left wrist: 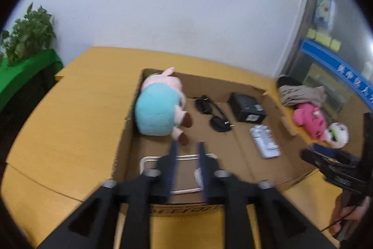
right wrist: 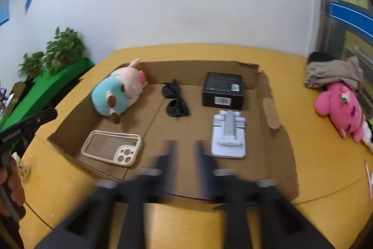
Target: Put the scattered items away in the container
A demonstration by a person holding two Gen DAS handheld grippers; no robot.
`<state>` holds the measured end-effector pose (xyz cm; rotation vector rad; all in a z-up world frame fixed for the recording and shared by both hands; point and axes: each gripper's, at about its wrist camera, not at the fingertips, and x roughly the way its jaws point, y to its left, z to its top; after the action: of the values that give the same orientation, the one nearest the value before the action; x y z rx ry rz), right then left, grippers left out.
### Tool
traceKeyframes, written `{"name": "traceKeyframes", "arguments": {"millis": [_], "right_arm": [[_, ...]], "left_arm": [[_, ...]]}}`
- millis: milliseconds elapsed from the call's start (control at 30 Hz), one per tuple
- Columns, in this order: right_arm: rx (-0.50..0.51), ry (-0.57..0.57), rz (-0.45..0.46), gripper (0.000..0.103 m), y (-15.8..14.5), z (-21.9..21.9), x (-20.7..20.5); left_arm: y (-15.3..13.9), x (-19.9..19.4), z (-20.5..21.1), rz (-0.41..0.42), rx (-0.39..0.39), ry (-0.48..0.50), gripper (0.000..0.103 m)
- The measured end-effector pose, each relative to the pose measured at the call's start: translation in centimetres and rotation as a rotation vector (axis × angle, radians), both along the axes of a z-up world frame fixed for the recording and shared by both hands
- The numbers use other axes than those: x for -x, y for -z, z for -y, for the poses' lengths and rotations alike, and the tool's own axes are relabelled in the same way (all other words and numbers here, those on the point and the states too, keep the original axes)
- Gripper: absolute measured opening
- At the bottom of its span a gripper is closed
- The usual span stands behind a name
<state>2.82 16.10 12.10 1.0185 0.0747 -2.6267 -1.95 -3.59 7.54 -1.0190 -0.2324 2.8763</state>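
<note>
Right wrist view: we are holding both grippers empty, jaws apart – right gripper (right wrist: 184, 153), left gripper (left wrist: 187, 155) – over cardboard box (right wrist: 277, 146); pink plush (right wrist: 338, 106) lying right, outside.

The left gripper (left wrist: 187, 151) is pointing forward and down, its two blue-padded fingers (left wrist: 173, 155) standing apart with nothing between them. The right gripper (right wrist: 185, 151) is tilting down likewise, its fingers (right wrist: 171, 153) spread and blurred, gripping nothing. A hand (right wrist: 12, 181) is wrapping around the left gripper's handle, and another hand (left wrist: 349, 216) is holding the right one's.
</note>
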Motion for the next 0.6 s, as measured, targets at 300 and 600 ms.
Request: {"name": "traceKeyframes", "arguments": {"millis": [300,600], "right_arm": [[-0.014,-0.012,-0.014,0.030,0.7,-0.3,-0.8],[-0.026,0.031,-0.074,0.103,3.2,-0.8,-1.1]], "left_arm": [[0.6,-1.4,-0.5,-0.052,0.005,0.058,0.002],[3.7,-2.2,-2.9,-0.067,0.144,0.017,0.096]]}}
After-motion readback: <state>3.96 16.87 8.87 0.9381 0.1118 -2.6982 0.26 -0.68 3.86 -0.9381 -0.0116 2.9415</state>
